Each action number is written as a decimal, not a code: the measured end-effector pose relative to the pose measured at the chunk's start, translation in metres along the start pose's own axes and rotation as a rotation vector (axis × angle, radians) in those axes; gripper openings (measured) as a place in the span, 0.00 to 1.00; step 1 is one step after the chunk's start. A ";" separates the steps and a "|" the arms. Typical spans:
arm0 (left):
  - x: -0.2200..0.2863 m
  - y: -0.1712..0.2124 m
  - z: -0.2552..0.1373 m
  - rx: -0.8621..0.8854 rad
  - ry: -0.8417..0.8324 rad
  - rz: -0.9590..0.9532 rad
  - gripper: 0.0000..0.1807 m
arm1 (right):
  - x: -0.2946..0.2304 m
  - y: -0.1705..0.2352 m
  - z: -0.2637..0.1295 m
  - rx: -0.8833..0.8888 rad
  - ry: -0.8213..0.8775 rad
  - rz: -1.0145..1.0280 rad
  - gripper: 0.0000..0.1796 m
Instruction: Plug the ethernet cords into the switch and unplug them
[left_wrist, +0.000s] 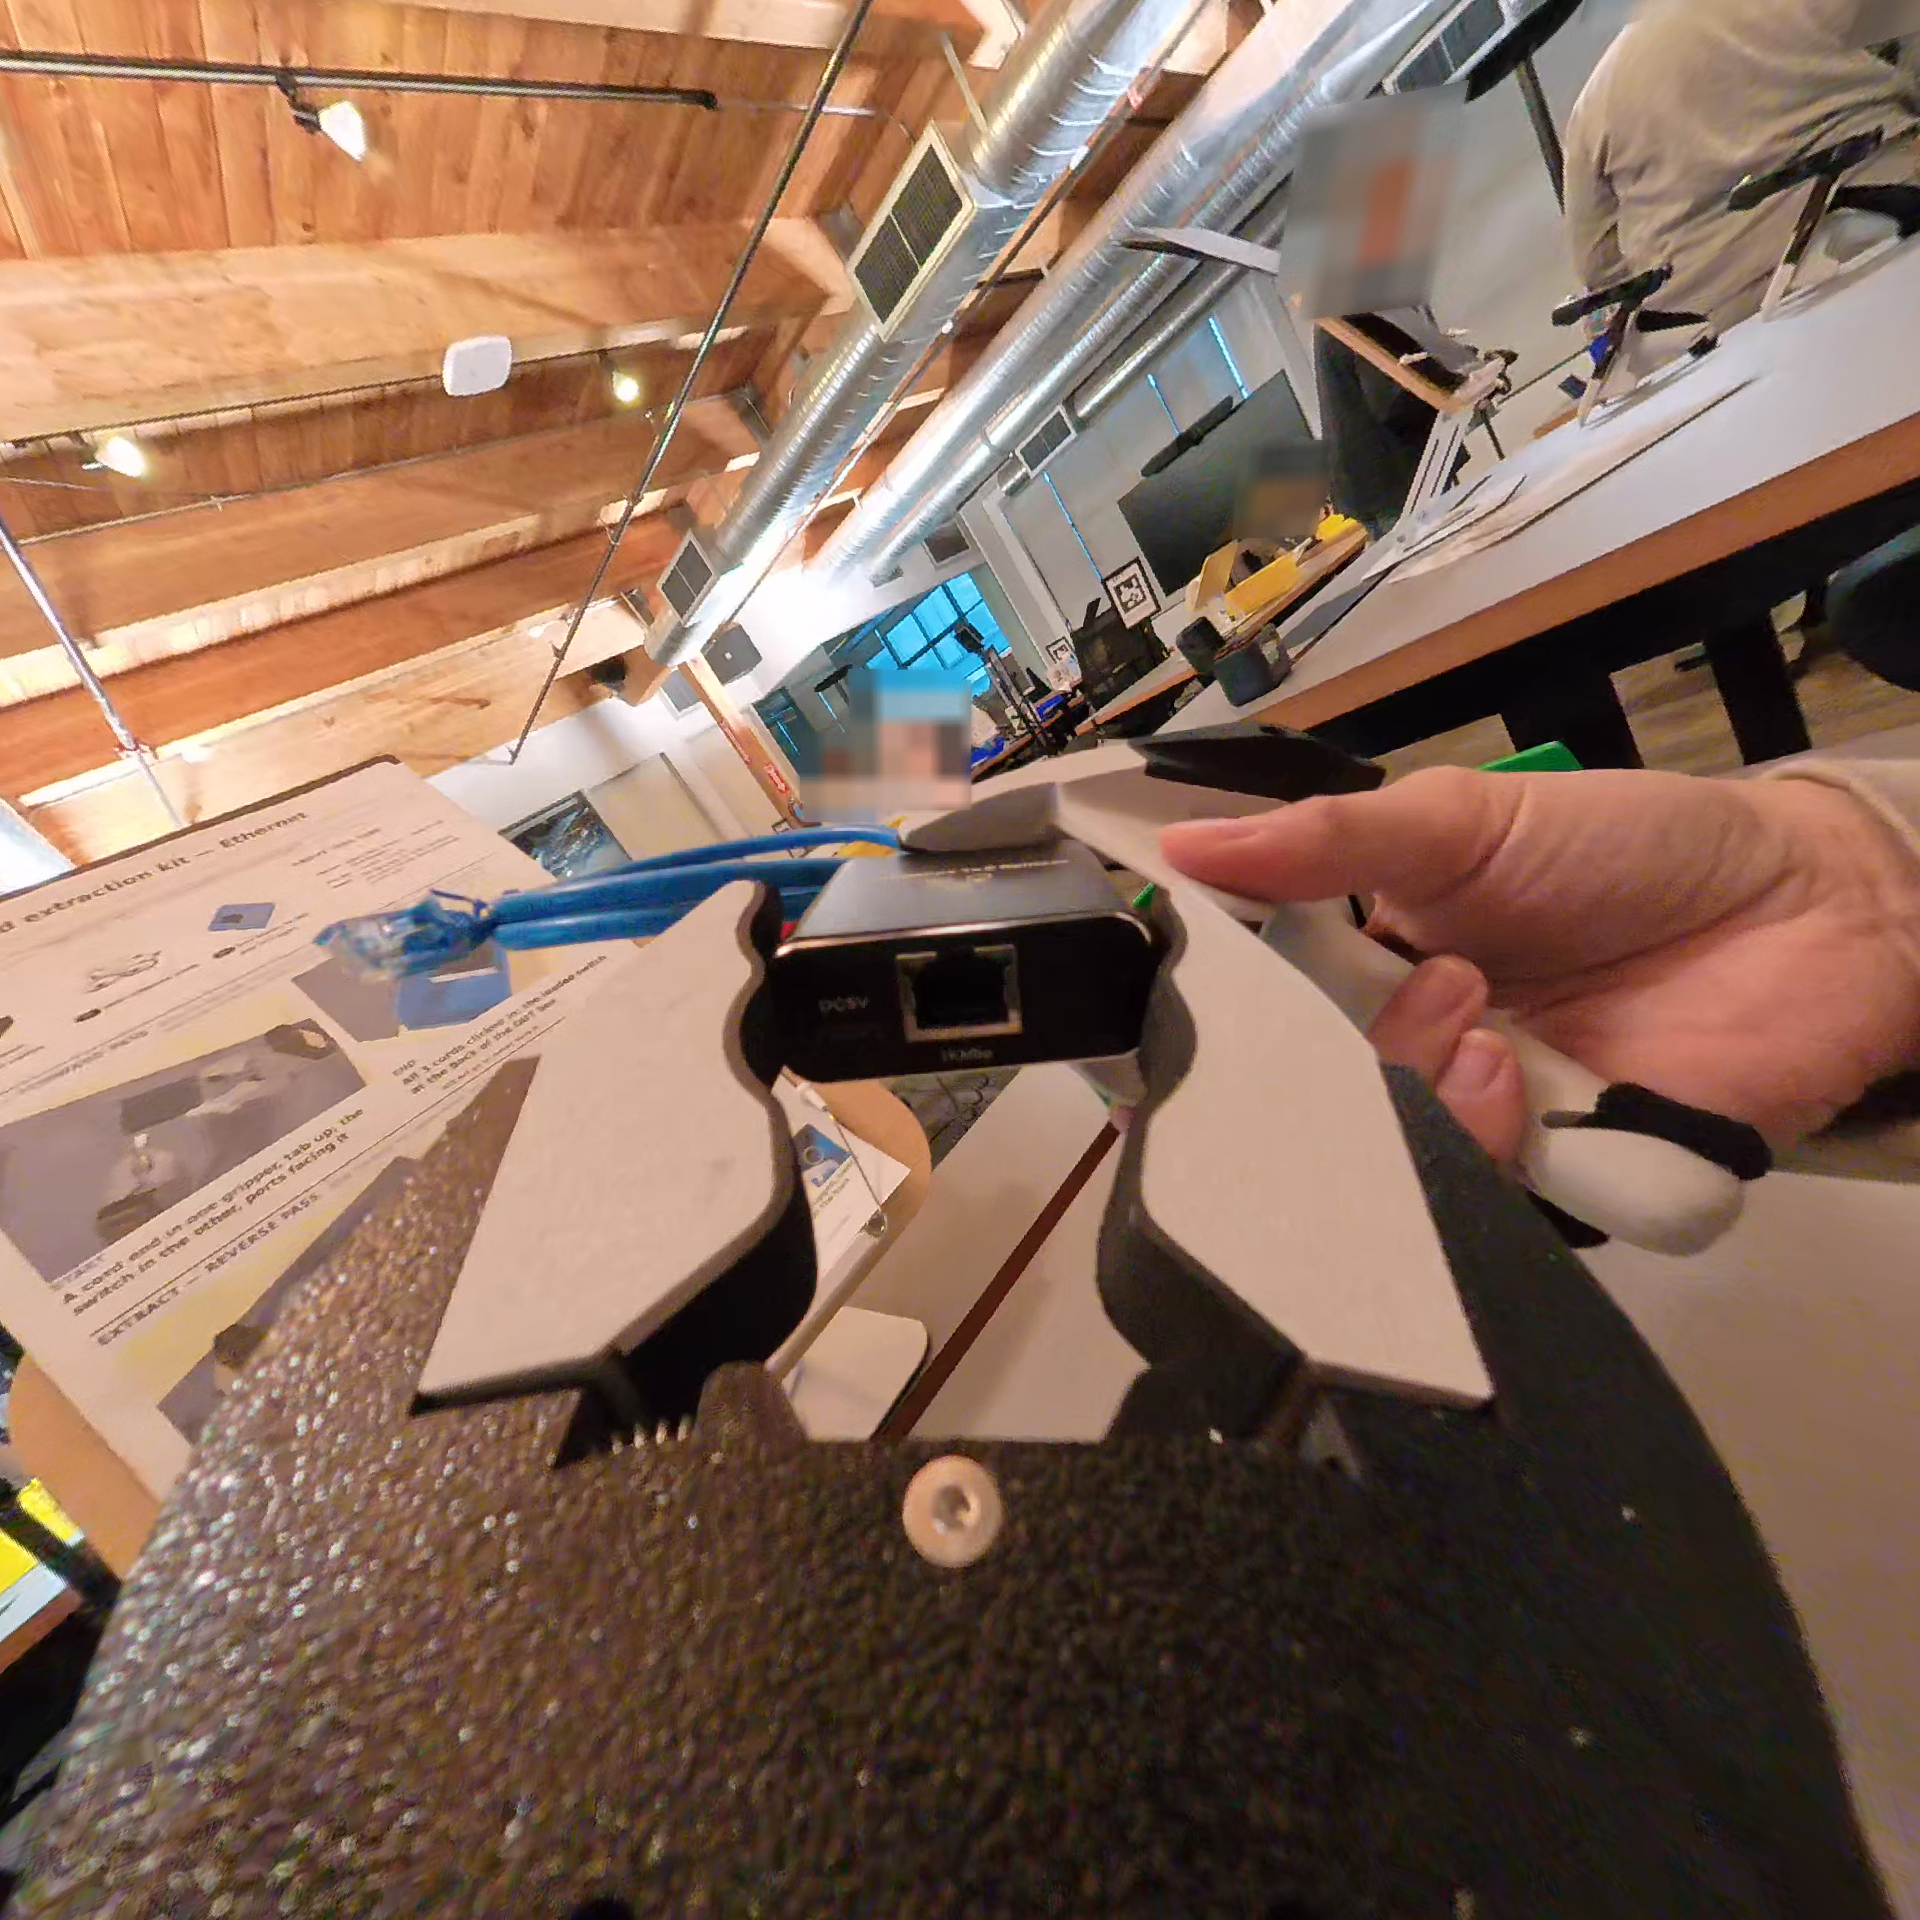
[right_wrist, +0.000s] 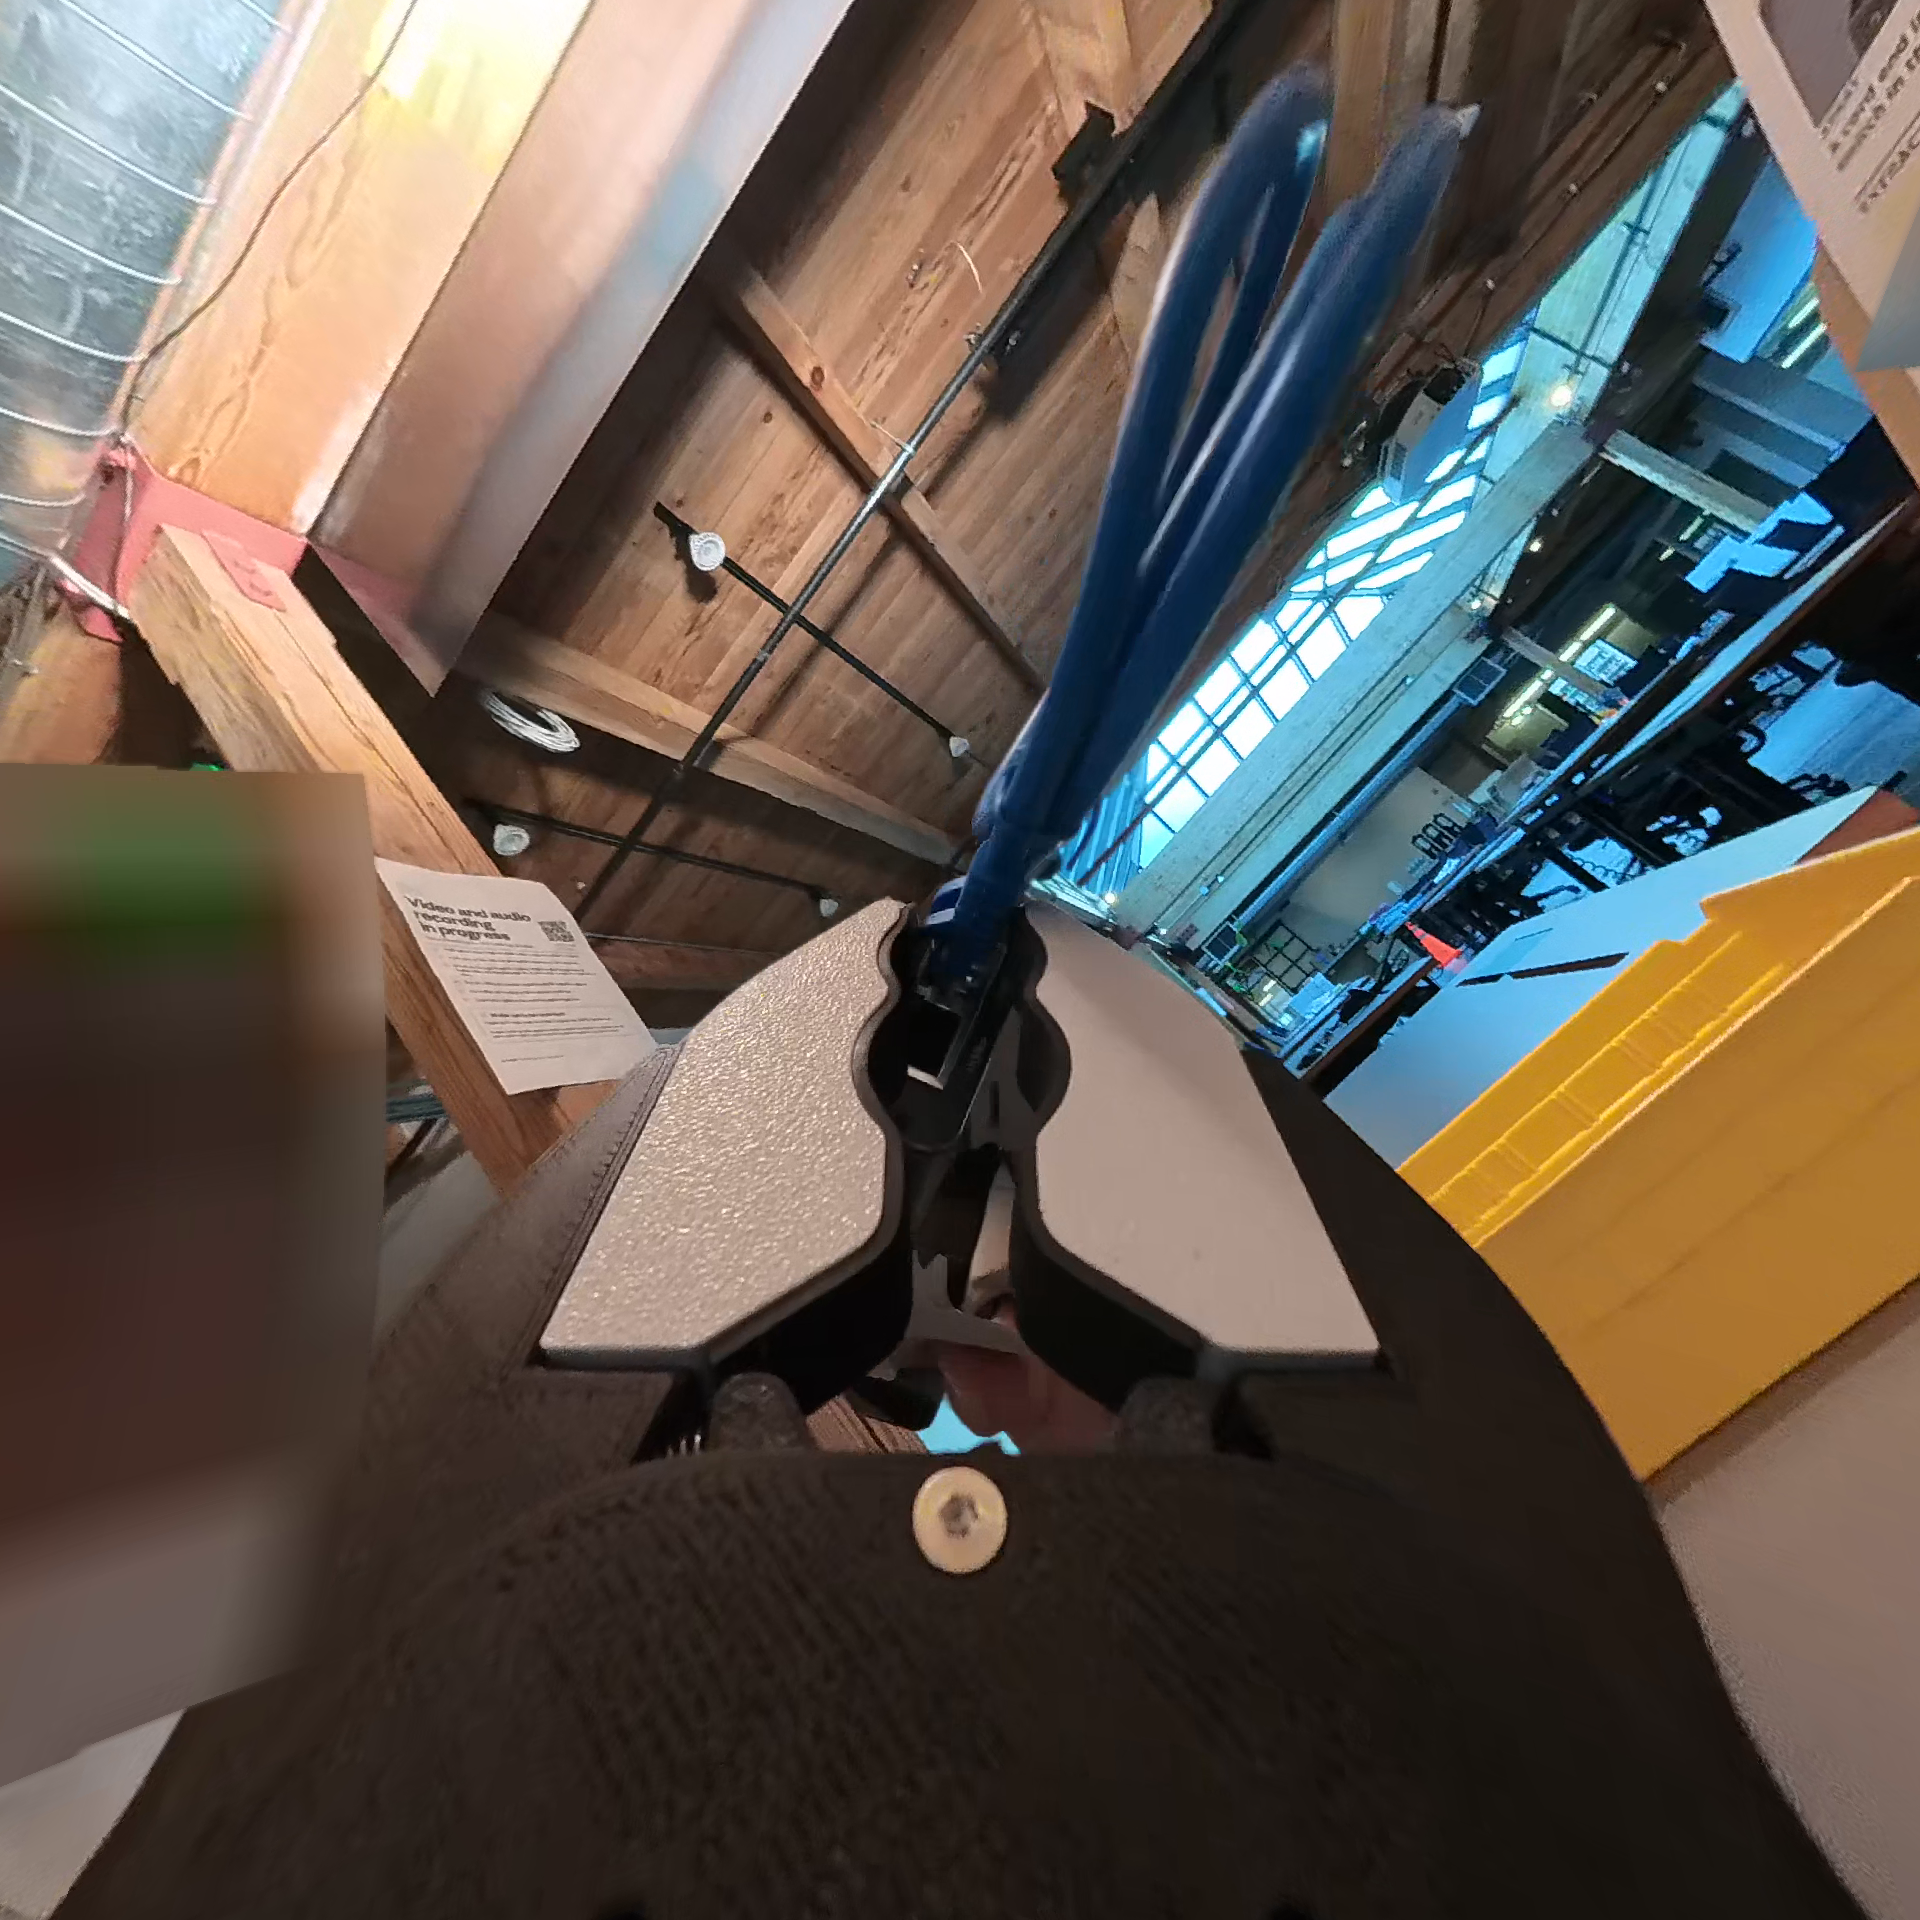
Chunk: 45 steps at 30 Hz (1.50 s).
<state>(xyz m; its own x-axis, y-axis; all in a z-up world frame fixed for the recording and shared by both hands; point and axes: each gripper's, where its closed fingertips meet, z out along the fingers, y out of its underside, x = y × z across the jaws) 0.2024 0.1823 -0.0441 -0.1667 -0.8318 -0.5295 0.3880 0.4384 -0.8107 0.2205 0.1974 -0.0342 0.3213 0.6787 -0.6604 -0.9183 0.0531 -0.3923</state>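
a: your left gripper is closed on the switch, one finger pressing each short side of the small black box. it hangs in the air, level, with a single empty port facing back at the camera.

b: and the right one?

a: your right gripper is nearly shut, pinching the plug end of a blue ethernet cord. in the left wrist view its grey fingers reach in from the right and meet the far side of the switch, with your hand wrapped round the handle. whether the plug is seated in a port, you can't tell; that side of the switch is hidden.

b: where do the cords go?

a: blue cords run from the far side of the switch out to the left. one loose clear plug hangs free at the left end, tied up with the bundle. in the right wrist view the cords loop upward, blurred.

b: anything else around?

a: an instruction sheet lies to the left below the cords, and a yellow bin sits on the right in the right wrist view.
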 end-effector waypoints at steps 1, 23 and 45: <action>0.000 0.001 0.000 -0.006 0.004 0.012 0.37 | -0.001 0.000 0.000 0.000 -0.011 -0.004 0.09; 0.004 0.032 0.017 -0.194 -0.165 0.199 0.40 | -0.001 -0.011 -0.009 -0.005 0.052 -0.287 0.08; 0.004 0.055 0.021 -0.384 -0.191 0.028 0.41 | 0.013 -0.007 -0.010 -0.033 0.163 -0.373 0.08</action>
<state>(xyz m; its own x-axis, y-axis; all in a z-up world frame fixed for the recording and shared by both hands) 0.2426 0.1956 -0.0860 0.0237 -0.8500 -0.5262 0.0183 0.5266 -0.8499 0.2335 0.1980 -0.0462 0.6656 0.4920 -0.5612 -0.7251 0.2483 -0.6423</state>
